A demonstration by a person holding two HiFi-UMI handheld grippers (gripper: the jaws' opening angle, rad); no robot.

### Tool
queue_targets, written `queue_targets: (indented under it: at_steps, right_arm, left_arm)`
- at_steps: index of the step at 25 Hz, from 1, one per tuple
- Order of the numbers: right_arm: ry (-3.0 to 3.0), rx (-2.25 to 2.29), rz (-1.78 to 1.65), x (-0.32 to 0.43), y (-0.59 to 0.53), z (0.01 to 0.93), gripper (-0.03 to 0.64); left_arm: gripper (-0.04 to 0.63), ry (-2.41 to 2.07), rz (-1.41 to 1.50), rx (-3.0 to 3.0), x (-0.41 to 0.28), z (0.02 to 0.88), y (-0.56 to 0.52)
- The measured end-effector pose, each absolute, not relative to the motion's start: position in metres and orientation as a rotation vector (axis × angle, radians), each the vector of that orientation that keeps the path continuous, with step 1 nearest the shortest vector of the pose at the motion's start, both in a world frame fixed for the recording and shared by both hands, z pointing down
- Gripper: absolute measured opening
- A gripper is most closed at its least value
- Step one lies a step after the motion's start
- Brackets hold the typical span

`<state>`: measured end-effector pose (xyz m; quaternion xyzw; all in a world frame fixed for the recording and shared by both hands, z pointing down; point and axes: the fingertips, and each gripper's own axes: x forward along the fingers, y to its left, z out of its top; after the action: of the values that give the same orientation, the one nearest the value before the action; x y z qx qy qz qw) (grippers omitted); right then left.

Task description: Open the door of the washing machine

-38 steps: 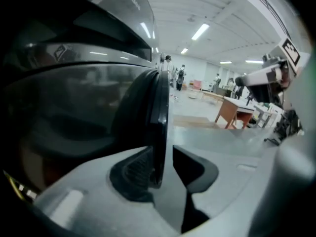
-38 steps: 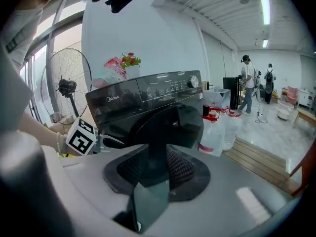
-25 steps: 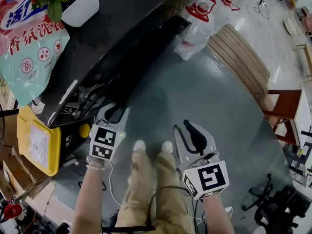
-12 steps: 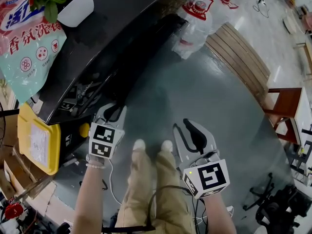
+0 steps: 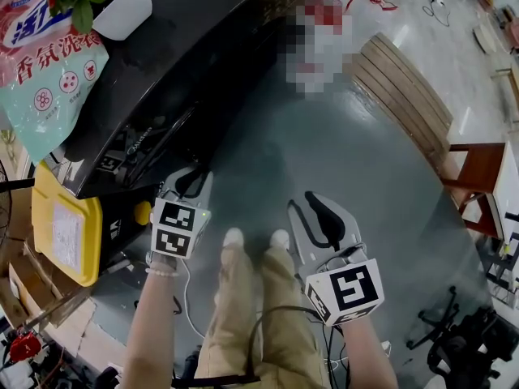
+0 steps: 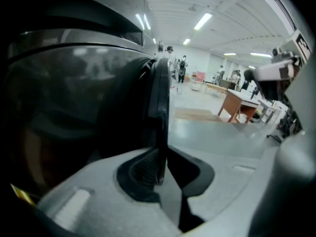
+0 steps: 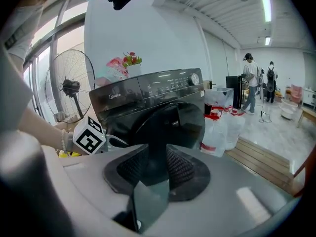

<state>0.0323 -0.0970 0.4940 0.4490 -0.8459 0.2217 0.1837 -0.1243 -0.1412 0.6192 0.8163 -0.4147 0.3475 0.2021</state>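
Grey floor (image 5: 349, 168); door (image 6: 160, 98) edge-on, mostly dark.

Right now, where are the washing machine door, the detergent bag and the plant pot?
washing machine door (image 7: 185, 122): right gripper view, its dark round front.
detergent bag (image 5: 45, 87): head view, its green front.
plant pot (image 5: 130, 14): head view, its white side wall.

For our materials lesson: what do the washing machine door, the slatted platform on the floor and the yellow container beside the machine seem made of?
Washing machine door: dark glossy plastic or glass, judging by reflections. Slatted platform: likely bare wood, pale brown boards with seams. Yellow container: probably moulded plastic, uniform colour, rounded corners.
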Motion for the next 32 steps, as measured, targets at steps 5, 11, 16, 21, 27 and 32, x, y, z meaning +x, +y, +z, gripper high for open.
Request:
queue_targets:
  at_steps: [5,11,16,21,27,32]
  right_arm:
    - [-2.387,1.270,0.619,0.037,-0.097,0.491,0.095]
    - [-2.379,1.276,0.618,0.046,-0.096,0.492,0.095]
    - [-2.373,1.283,0.623,0.054,-0.093,0.493,0.095]
    - [-2.365,1.288,0.628,0.063,-0.090,0.496,0.095]
    - [-2.351,1.293,0.634,0.072,-0.088,0.501,0.095]
    - [-2.348,1.295,0.648,0.075,-0.091,0.506,0.097]
  left_arm:
    - [0.041,-1.115,0.978,2.291,-0.110,0.620,-0.132]
    - [0.043,-1.044,0.980,2.311,-0.089,0.621,-0.119]
    - [0.051,-0.969,0.974,2.340,-0.062,0.621,-0.104]
    - [0.054,-0.890,0.974,2.372,-0.033,0.621,-0.091]
    - [0.054,-0.809,0.962,2.407,-0.005,0.620,-0.078]
    - [0.034,-0.777,0.905,2.425,0.006,0.612,-0.068]
